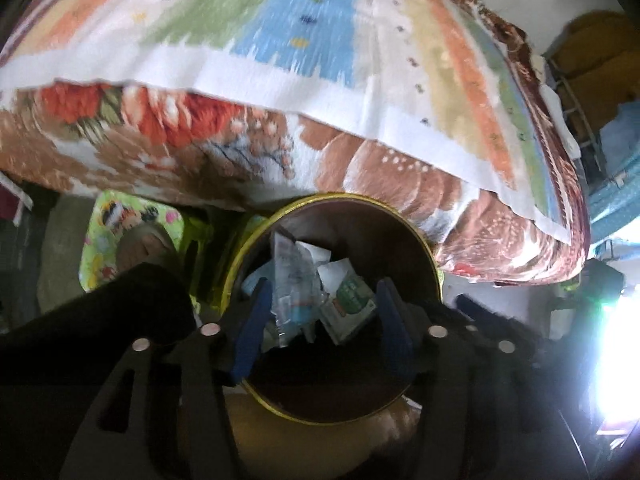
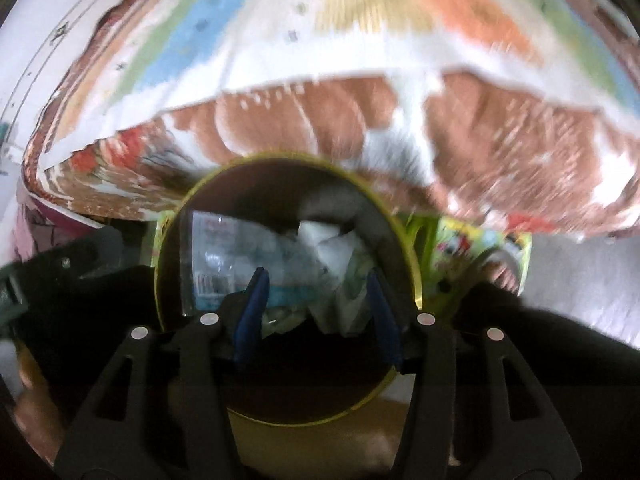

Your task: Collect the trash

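Observation:
A round bin with a yellow rim (image 1: 416, 236) stands on the floor against a bed. It holds a clear plastic wrapper (image 1: 290, 280), a green and white carton (image 1: 350, 304) and white paper (image 1: 320, 254). My left gripper (image 1: 324, 300) is open right above the bin's mouth, empty, blue fingertips (image 1: 258, 304) apart. In the right wrist view the same bin (image 2: 412, 264) shows the wrapper (image 2: 216, 256) and white paper (image 2: 324, 248). My right gripper (image 2: 316, 288) is open over the bin, empty. Both views are blurred.
A bed with a striped sheet (image 1: 280, 40) over a floral blanket (image 1: 192, 140) overhangs the bin. A green patterned stool (image 1: 116, 236) stands left of the bin, also in the right wrist view (image 2: 480, 248). Shelves (image 1: 592, 80) and bright light (image 1: 616, 352) at right.

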{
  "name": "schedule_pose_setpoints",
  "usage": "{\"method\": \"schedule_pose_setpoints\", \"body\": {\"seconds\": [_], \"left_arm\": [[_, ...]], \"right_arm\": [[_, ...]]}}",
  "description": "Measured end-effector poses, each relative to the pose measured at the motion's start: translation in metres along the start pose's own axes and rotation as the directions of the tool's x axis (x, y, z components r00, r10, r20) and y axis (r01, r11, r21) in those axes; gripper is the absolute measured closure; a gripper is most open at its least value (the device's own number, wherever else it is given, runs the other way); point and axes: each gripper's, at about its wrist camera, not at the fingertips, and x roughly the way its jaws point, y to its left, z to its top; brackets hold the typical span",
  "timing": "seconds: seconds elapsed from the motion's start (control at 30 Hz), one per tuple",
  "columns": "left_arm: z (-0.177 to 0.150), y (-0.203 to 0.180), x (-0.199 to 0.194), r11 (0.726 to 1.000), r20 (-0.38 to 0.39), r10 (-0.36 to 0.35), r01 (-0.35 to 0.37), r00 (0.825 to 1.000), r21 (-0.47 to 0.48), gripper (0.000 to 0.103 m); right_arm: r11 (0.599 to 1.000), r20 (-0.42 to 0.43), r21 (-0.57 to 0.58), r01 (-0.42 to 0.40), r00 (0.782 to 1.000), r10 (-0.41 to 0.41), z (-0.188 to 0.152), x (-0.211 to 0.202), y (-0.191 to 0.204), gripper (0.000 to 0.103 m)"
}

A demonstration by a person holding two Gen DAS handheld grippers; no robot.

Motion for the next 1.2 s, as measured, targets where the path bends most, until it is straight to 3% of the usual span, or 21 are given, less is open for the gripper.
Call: {"method": "schedule_pose_setpoints", "body": {"seconds": [0.13, 0.2, 0.33, 0.4, 0.47, 0.7, 0.83, 1.2], "left_arm": [[-0.015, -0.016, -0.040, 0.989, 0.104, 0.010, -0.025, 0.995, 0.148, 0.029], [-0.027, -0.026, -0.054, 0.973, 0.137, -0.008, -0.024, 0.990, 0.230, 0.018], [-0.048, -0.030, -0.067, 0.955, 0.174, -0.017, -0.035, 0.985, 0.296, 0.006], [-0.058, -0.024, -0.072, 0.954, 0.167, -0.059, 0.006, 0.984, 0.301, 0.006], [-0.064, -0.018, -0.077, 0.956, 0.193, -0.037, -0.022, 0.980, 0.293, 0.006], [-0.073, -0.021, -0.075, 0.949, 0.205, -0.031, -0.036, 0.978, 0.314, 0.006], [-0.074, -0.024, -0.072, 0.945, 0.223, 0.008, -0.080, 0.975, 0.318, 0.006], [-0.074, -0.025, -0.071, 0.951, 0.231, 0.000, -0.071, 0.973, 0.301, 0.006]], "right_arm": [[0.998, 0.091, -0.051, -0.027, 0.995, 0.032, -0.010, -0.042, 0.001, 0.048], [0.995, 0.157, -0.103, -0.004, 0.987, 0.020, -0.020, -0.065, 0.005, 0.035], [0.984, 0.222, -0.178, -0.030, 0.973, 0.070, -0.045, -0.096, 0.012, 0.025], [0.983, 0.238, -0.182, -0.029, 0.969, 0.073, -0.053, -0.105, 0.011, 0.018], [0.982, 0.246, -0.188, -0.029, 0.966, 0.075, -0.062, -0.110, 0.010, 0.009], [0.973, 0.251, -0.225, -0.059, 0.961, 0.117, -0.085, -0.118, 0.013, 0.009], [0.973, 0.254, -0.226, -0.054, 0.961, 0.112, -0.084, -0.117, 0.014, 0.009], [0.972, 0.254, -0.217, -0.094, 0.956, 0.150, -0.081, -0.117, 0.013, 0.009]]}}
